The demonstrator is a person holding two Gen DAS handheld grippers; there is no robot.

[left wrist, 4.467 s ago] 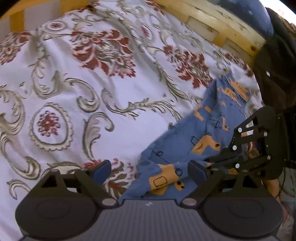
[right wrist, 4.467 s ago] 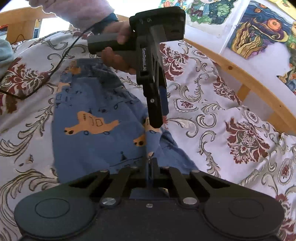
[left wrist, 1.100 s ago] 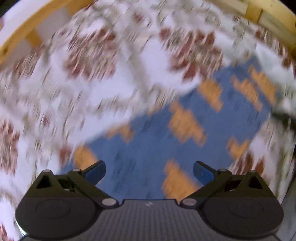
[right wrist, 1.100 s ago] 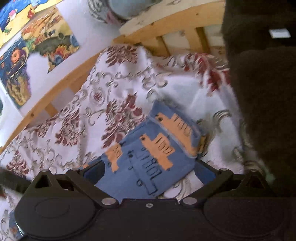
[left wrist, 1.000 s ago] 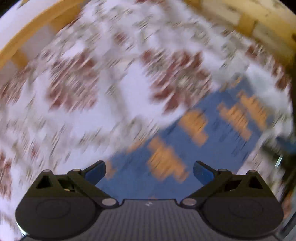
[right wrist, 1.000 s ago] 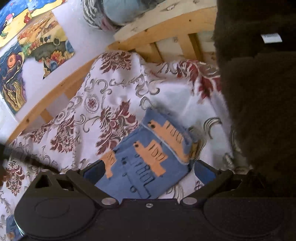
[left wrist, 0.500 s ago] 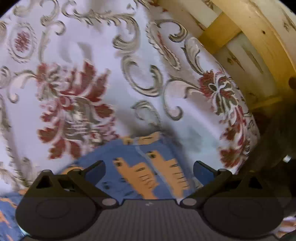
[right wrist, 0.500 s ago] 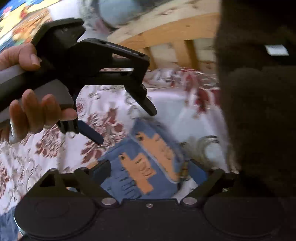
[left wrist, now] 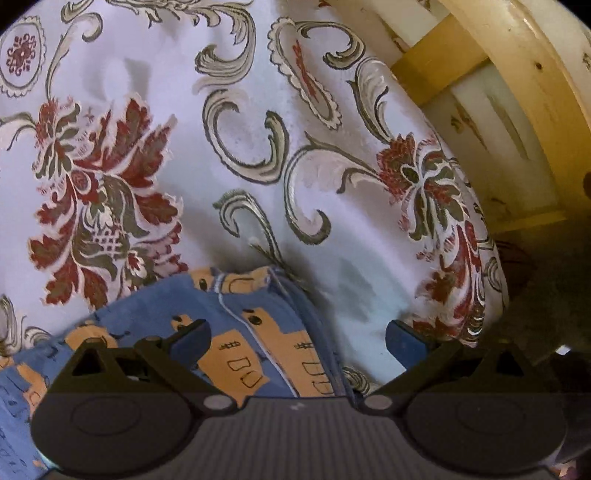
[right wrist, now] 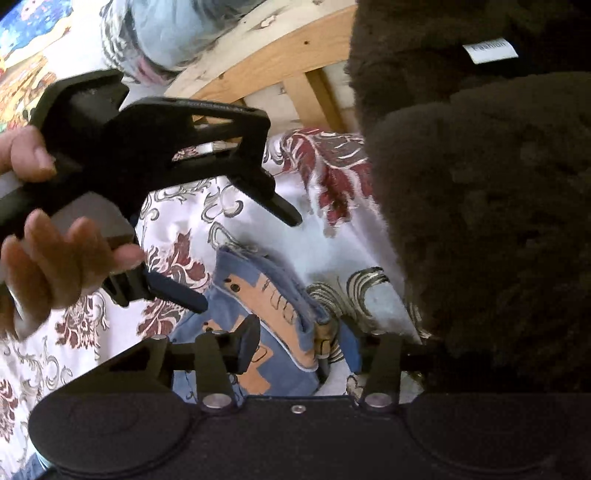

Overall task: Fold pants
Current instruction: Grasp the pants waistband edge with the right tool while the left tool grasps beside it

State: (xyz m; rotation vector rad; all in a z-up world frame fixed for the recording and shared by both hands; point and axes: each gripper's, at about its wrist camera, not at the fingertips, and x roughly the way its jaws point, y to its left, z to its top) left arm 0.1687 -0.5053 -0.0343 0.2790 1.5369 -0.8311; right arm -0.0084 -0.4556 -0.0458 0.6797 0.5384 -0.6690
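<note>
Blue pants point(left wrist: 258, 332) with orange prints lie folded on a white floral bedspread point(left wrist: 229, 122), near its corner. My left gripper point(left wrist: 299, 338) hovers open just above the pants' far corner, with one fingertip over the cloth and the other over bare bedspread. In the right wrist view the pants point(right wrist: 266, 302) sit between the fingers of my right gripper point(right wrist: 299, 347). Its jaws are half closed around the folded corner, with a gap still showing. The left gripper point(right wrist: 245, 262) hangs open above the pants there, held by a hand point(right wrist: 55, 258).
A wooden bed frame point(left wrist: 517, 74) curves round the bedspread's corner. A dark brown fuzzy garment point(right wrist: 480, 221) fills the right side, close to my right gripper. A grey-blue bundle point(right wrist: 177, 29) rests on the wooden rail point(right wrist: 277, 55). Paintings point(right wrist: 22, 55) hang beyond.
The left gripper swept across the bed and settled low over the pants' corner. The right gripper, earlier shut on the cloth, opened, came to the folded corner and is narrowing its jaws there.
</note>
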